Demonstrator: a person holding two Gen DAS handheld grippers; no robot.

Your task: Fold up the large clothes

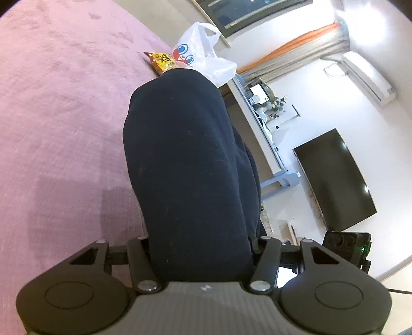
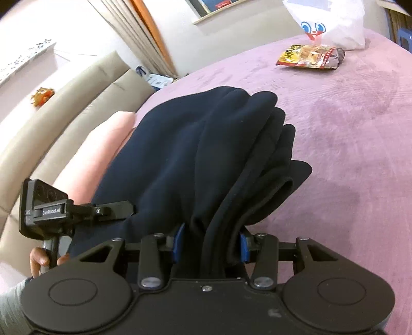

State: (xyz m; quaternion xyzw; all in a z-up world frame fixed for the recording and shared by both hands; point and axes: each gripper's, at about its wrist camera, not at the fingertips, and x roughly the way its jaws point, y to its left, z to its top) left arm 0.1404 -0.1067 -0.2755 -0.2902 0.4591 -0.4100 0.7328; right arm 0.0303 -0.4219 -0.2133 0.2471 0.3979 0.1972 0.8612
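While both of our tongs are closed on it, the dark navy garment (image 1: 190,165) hangs bunched and folded in thick layers above the mauve bedspread (image 1: 51,103). We take that bedspread as our landmark.

Through the left wrist camera we see the left gripper (image 1: 203,247) about half closed, its jaws pressing on either side of a fat roll of the navy cloth; the roll fills the gap and hides the pads. The cloth runs forward from the jaws, raised off the bedspread, which lies to its left in that view.

Through the right wrist camera the right gripper (image 2: 209,244) is likewise about half closed, its blue pads (image 2: 243,248) squeezing a stack of several folded layers. The folds fan out ahead of the jaws over the near part of the bedspread.

At the far edge of the bedspread lie a yellow snack packet (image 2: 311,56) and, just behind it, a white plastic bag (image 2: 332,23) printed with cartoon eyes. Beside the bedspread, on its left in the right wrist view, a pink pillow (image 2: 103,144) touches the garment's side, and a beige padded headboard (image 2: 77,87) stands behind it.

Off the bedspread, seen by the left camera, a dark television (image 1: 334,180) hangs on the white wall.

Our left hand (image 2: 42,259) grips the other tool's handle, low on the left of the right wrist view.
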